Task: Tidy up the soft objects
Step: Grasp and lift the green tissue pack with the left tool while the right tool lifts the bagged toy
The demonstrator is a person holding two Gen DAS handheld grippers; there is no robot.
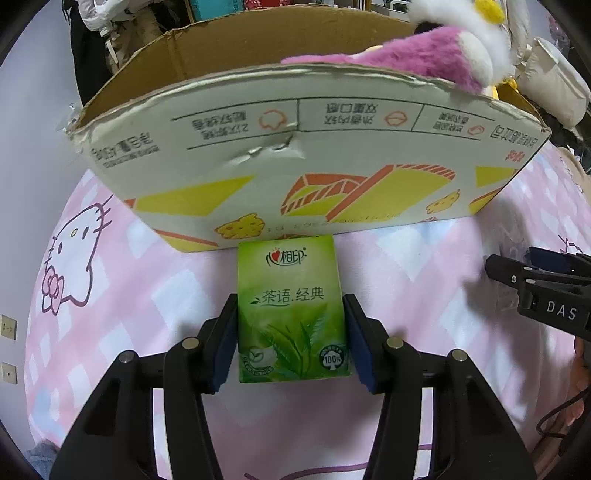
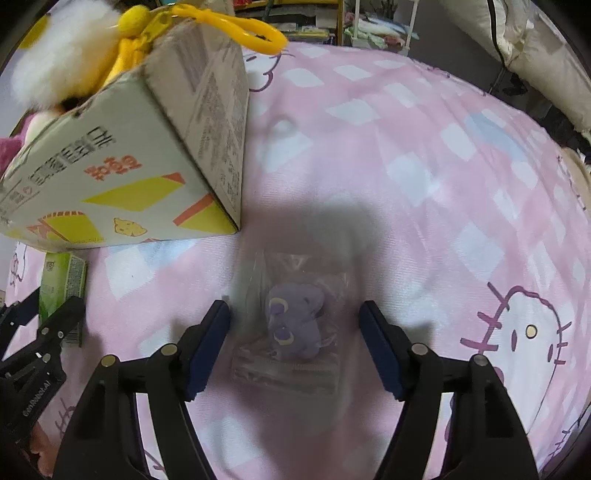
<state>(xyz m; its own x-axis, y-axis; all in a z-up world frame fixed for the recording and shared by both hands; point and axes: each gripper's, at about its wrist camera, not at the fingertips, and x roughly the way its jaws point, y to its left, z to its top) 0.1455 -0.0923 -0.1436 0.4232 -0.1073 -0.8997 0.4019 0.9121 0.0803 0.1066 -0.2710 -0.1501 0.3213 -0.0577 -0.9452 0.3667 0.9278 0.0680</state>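
- Black gripper arms with blue pads fill the bottom of both wrist views, pointed steeply down at a pink checked bedsheet (image 1: 122,266) printed with cartoon cats.
- Between the pads of the left gripper (image 1: 291,332) a green tissue pack (image 1: 291,310) is pinched; both pads are seen pressed flat against its long sides.
- That pack is seen lying on the sheet, its far end just in front of the printed wall of an open cardboard box (image 1: 295,147).
- Over the box's right rim a pink and white plush toy (image 1: 424,59) is draped, with a yellow plastic clip (image 2: 236,26) attached, as shown in the right wrist view.
- The right gripper (image 2: 293,347) is held spread, its pads standing clear on either side of a purple plush toy (image 2: 293,321) sealed in a clear plastic bag (image 2: 288,369).
- This bagged toy is seen resting on the sheet in shadow, near the box's corner but apart from it.
- Each gripper is caught at the edge of the other's view.
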